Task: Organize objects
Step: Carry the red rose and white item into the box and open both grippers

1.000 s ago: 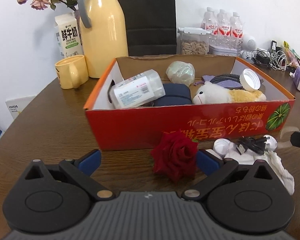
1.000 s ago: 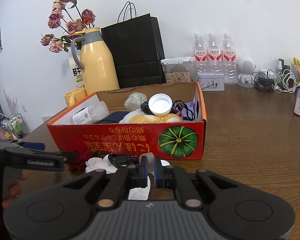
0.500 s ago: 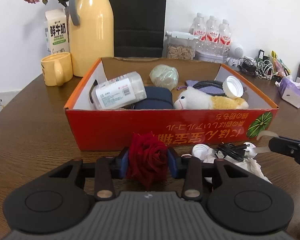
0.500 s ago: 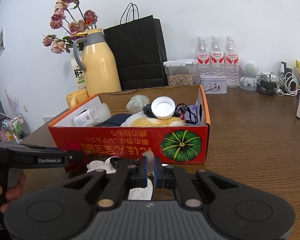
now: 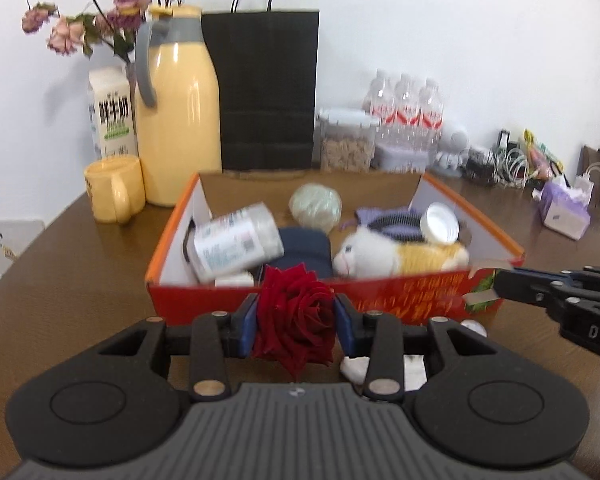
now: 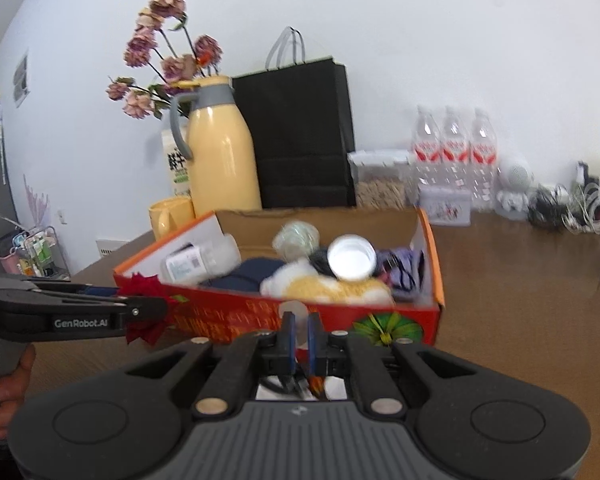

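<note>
Rose [image 5: 296, 316] lifted off table, box [image 5: 380, 304] holding bottle [image 5: 236, 246], plush [image 5: 400, 256]

Left tool [image 5: 296, 322] clamps red rose [image 5: 296, 320], before orange box [image 5: 380, 304].

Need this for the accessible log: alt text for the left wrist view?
The left gripper is clamped on a dark red fabric rose just in front of an orange cardboard box that holds a white plastic bottle and a white-and-yellow plush toy, on a brown wooden table.
</note>
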`<state>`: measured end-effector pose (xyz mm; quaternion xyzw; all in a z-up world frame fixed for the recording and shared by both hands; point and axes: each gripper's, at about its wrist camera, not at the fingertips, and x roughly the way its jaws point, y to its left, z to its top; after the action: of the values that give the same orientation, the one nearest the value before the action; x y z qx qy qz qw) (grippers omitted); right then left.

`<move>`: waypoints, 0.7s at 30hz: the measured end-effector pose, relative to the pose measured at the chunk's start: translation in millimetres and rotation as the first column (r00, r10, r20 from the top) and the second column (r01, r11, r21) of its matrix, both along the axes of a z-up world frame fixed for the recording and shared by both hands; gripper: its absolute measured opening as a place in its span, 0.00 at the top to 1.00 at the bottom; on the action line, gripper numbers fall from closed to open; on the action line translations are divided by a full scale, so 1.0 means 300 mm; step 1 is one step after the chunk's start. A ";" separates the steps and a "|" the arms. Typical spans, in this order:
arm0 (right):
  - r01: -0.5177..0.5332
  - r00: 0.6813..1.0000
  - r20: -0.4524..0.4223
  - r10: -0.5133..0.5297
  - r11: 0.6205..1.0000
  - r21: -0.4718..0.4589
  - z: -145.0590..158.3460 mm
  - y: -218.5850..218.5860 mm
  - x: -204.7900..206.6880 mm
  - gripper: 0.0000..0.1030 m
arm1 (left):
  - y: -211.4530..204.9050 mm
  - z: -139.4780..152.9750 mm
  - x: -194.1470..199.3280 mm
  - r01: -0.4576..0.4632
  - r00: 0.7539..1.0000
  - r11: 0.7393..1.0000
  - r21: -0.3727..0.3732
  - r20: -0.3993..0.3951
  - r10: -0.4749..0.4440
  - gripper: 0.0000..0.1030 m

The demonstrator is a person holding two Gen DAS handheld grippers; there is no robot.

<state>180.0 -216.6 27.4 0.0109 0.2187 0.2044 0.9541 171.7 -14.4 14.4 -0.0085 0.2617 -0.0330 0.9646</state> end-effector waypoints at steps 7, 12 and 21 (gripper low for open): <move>-0.038 0.996 0.075 0.039 0.999 -0.025 0.079 0.075 0.054 0.95 | -0.015 0.073 0.045 0.001 0.997 1.000 -0.006 0.073 -0.001 0.61; -0.032 0.992 0.119 0.036 0.999 -0.032 0.128 0.120 0.124 0.95 | -0.027 0.129 0.101 -0.005 0.991 0.999 -0.038 0.134 0.010 0.61; 0.032 0.990 0.139 -0.027 0.999 -0.034 0.146 0.170 0.295 0.95 | -0.041 0.181 0.242 -0.054 0.982 0.996 -0.072 0.176 0.066 0.61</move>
<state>268.4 -165.8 71.2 -0.0172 0.1552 0.1865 0.9700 244.2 -26.8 68.6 -0.0456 0.1727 -0.0134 0.9838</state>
